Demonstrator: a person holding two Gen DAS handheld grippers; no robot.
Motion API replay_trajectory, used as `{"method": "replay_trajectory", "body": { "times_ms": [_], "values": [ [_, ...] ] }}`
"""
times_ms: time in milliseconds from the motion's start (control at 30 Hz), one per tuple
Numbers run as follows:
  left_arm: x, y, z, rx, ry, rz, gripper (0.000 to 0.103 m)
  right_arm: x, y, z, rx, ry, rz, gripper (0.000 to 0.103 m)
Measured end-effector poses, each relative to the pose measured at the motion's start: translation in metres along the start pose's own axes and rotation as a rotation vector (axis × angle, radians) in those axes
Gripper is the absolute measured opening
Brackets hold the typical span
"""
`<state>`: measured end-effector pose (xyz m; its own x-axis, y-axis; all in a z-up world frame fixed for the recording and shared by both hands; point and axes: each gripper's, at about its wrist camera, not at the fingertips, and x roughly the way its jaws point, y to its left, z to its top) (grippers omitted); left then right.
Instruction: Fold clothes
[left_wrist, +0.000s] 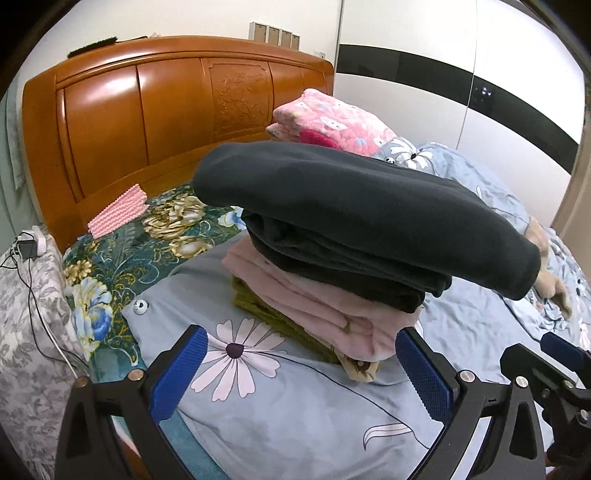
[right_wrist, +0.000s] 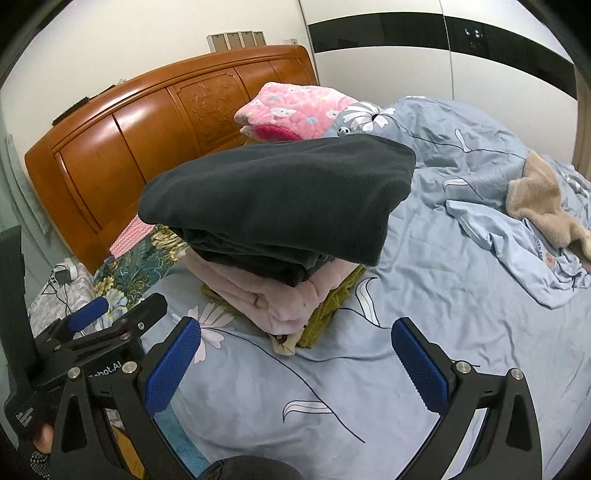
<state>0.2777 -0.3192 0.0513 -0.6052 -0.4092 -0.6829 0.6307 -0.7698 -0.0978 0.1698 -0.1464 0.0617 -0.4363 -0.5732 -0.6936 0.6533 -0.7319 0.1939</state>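
Observation:
A stack of folded clothes sits on the blue floral duvet (left_wrist: 295, 398). A dark folded garment (left_wrist: 351, 206) lies on top and overhangs a pink one (left_wrist: 317, 306), with an olive one (left_wrist: 266, 310) below. The same stack shows in the right wrist view: dark (right_wrist: 280, 195), pink (right_wrist: 273, 295), olive (right_wrist: 325, 314). My left gripper (left_wrist: 303, 373) is open and empty just in front of the stack. My right gripper (right_wrist: 295, 365) is open and empty, also in front of it. The left gripper shows at the left in the right wrist view (right_wrist: 107, 325).
A wooden headboard (left_wrist: 147, 110) stands behind. A pink quilt (left_wrist: 332, 118) lies by the headboard. A teal floral pillow (left_wrist: 122, 258) and a pink ribbed cloth (left_wrist: 118, 210) lie at the left. A crumpled blue garment (right_wrist: 517, 243) and a tan fleece (right_wrist: 543, 199) lie at the right.

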Motion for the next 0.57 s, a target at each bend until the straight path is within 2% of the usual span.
{"method": "replay_trajectory", "body": {
  "times_ms": [300, 567],
  "values": [
    [0.0031, 0.0045, -0.0027, -0.02, 0.025, -0.005, 0.103, 0.0053, 0.0003, -0.003, 0.014, 0.017, -0.004, 0.103],
    [-0.001, 0.0033, -0.0026, -0.012, 0.008, -0.001, 0.103, 0.0072, 0.0027, -0.0023, 0.016, 0.022, -0.002, 0.103]
  ]
}}
